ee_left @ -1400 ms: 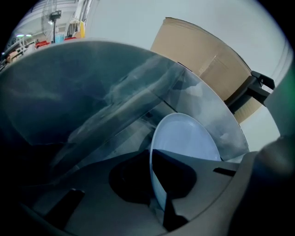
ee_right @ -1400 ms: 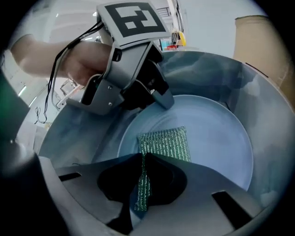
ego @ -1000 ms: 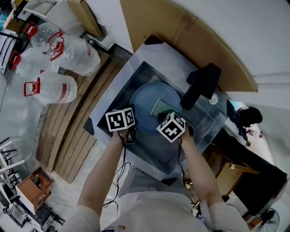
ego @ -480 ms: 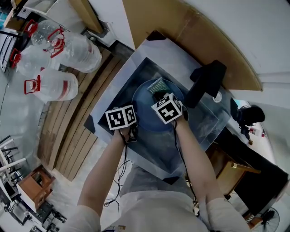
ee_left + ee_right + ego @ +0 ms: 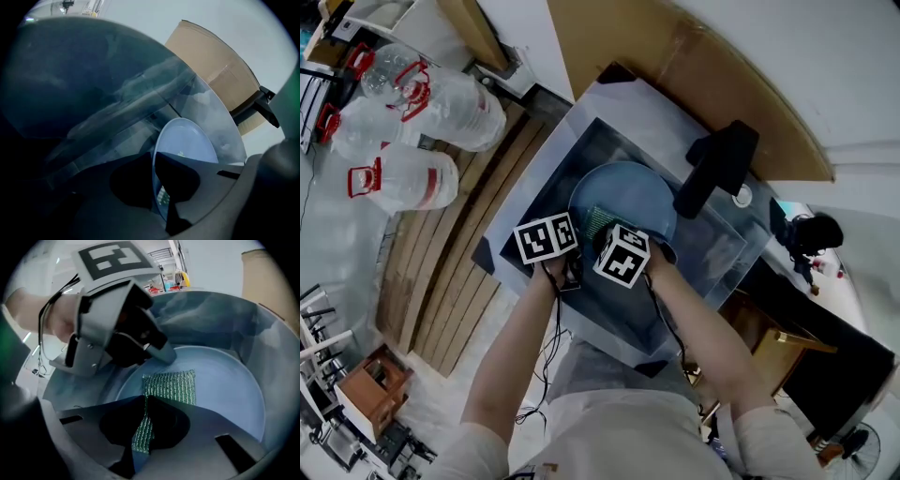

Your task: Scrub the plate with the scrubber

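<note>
Blue plate (image 5: 630, 192) down in the grey sink (image 5: 724, 246). Green scrubber (image 5: 598, 223) flat on the plate, near its lower rim.

From the head view: the whole plate and sink, but both grips hidden from above.

Only from the left gripper view: left tongs (image 5: 156, 185) closed tight on the plate's rim, the rim edge-on between the two jaws.

Only from the right gripper view: right tongs (image 5: 142, 430) squeezed shut on one end of the scrubber. The rest of it spread out on the plate, just beside the left tongs' bite on the rim.

Around the sink: a black tap (image 5: 717, 173) at the far side, brown cardboard (image 5: 675, 66) behind. Big water jugs (image 5: 422, 178) on the wooden floor (image 5: 459, 281) to the left.
</note>
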`<state>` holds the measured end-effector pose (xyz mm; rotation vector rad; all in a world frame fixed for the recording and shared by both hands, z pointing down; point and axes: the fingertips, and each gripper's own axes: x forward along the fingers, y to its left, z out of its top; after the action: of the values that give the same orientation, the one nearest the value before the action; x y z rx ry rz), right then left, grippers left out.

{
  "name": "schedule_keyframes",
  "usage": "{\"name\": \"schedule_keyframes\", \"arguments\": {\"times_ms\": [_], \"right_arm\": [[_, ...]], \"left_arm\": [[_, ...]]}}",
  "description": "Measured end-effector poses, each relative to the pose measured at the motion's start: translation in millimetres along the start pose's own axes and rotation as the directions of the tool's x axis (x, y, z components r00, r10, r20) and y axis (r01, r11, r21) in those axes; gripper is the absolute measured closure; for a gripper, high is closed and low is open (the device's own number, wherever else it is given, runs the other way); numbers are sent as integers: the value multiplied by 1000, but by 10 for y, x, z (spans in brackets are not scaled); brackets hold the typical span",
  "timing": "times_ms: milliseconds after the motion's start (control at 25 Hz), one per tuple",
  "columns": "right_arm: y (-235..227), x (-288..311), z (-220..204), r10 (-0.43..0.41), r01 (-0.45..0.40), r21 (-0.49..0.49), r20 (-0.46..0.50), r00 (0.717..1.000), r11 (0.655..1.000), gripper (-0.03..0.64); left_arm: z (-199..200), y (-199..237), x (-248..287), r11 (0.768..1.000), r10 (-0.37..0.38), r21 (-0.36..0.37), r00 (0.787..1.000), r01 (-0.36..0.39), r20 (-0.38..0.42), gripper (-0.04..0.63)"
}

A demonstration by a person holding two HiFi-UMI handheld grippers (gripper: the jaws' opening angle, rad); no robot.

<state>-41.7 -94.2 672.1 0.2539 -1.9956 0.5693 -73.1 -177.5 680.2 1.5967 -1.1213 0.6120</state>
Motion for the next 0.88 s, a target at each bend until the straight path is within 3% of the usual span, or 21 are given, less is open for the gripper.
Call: {"name": "schedule_keyframes", "arguments": {"times_ms": [160,400,680,760,880], "right_arm": [[138,-104,-320,57,-57,10,-50,997,998,565],[-366,-355,-672,-108,119,105,-110,988,987,565],[-1140,-498,-493,-359,358,253,-43,932,899,565],[-1286,-488,-350,-396,379,290,0,918,879,565],[-1393,-423,-148,-398,327,426,87,913,843,565]], "left_arm": [[-9,4,-1,1000,-6,-4,1000,6,-3,558],[-25,7,0,1000,-16,9,1000,16,-20,558],[-30,2,2,998,-55,-40,998,54,-27,557],[-30,-13,10,998,-53,-30,998,52,-30,557],[-19,-20,7,999,-46,-19,999,45,-17,557]]}}
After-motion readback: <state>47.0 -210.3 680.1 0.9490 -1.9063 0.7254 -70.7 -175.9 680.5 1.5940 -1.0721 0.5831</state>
